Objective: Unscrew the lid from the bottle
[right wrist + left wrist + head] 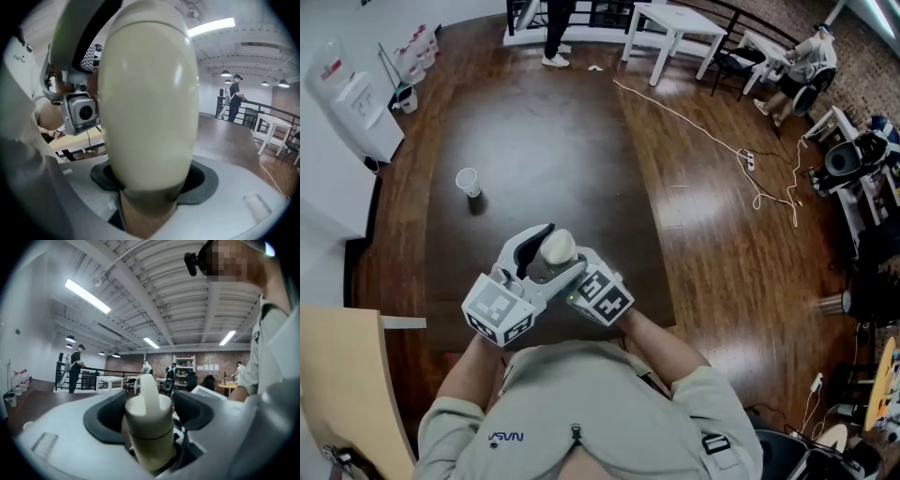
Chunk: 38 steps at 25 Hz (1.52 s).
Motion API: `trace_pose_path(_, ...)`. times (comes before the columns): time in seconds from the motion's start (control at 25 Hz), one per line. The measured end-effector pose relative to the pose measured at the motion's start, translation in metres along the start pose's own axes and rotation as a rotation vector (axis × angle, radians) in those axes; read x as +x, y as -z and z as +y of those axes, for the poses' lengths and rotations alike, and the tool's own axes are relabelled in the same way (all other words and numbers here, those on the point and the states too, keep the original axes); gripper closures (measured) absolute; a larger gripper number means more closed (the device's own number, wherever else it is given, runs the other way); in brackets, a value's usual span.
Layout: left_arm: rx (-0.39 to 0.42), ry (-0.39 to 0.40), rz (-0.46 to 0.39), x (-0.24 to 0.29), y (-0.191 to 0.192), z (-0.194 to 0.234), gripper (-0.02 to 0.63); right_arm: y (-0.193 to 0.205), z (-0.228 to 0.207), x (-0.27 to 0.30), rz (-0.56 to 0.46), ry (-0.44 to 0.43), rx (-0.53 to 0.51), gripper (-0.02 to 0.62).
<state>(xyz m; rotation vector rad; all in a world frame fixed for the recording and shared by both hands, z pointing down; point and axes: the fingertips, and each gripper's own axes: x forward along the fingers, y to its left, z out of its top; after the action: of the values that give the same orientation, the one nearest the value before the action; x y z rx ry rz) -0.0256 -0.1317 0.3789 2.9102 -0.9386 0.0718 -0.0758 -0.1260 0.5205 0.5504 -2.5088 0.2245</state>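
Observation:
I hold a cream bottle in the air close to the person's chest, between both grippers. In the left gripper view its lid, with a strap loop on top, stands between the dark pads of my left gripper, which press on its sides. In the right gripper view the bottle's rounded body fills the middle, and my right gripper is shut on its lower part. From the head view my left gripper curls round the bottle from the left. My right gripper meets it from the right.
A dark table lies in front of me with a paper cup on its left part. A wooden board stands at the near left. A cable runs across the floor on the right. A white table stands far back.

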Motion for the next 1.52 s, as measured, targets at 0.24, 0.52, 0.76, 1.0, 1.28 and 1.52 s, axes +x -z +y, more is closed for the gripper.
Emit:
trace_pose_path(0.24,-0.049,0.233,-0.011,-0.015,-0.028,-0.025,0.233,-0.013,0.047,-0.02,-0.004,-0.331,-0.073,0.293)
trace_pose_path(0.52,-0.188,0.587,-0.05,-0.042,-0.049,-0.051,0.212,-0.027,0.119,-0.076,-0.034,-0.909,-0.065,0.293)
trace_pose_path(0.76,-0.236,0.82,-0.03,-0.059,-0.048,-0.064,0.212,-0.028,0.149,-0.112,0.022,-1.169,-0.078,0.293)
trace_pose_path(1.0,-0.281,0.982,-0.033,-0.067,-0.054,-0.074,0.245,-0.026,0.157,-0.117,0.078,-1.256,-0.08,0.293)
trace_pose_path(1.28,-0.243,0.985,-0.015,-0.067,-0.048,-0.078,0.296,-0.021,0.155,-0.111,0.073,-1.229,-0.081,0.293)
trace_pose_path(1.52,-0.102,0.756,-0.012,-0.05,-0.038,-0.058,0.298,-0.017,0.122,-0.074,0.056,-0.91,-0.135,0.293)
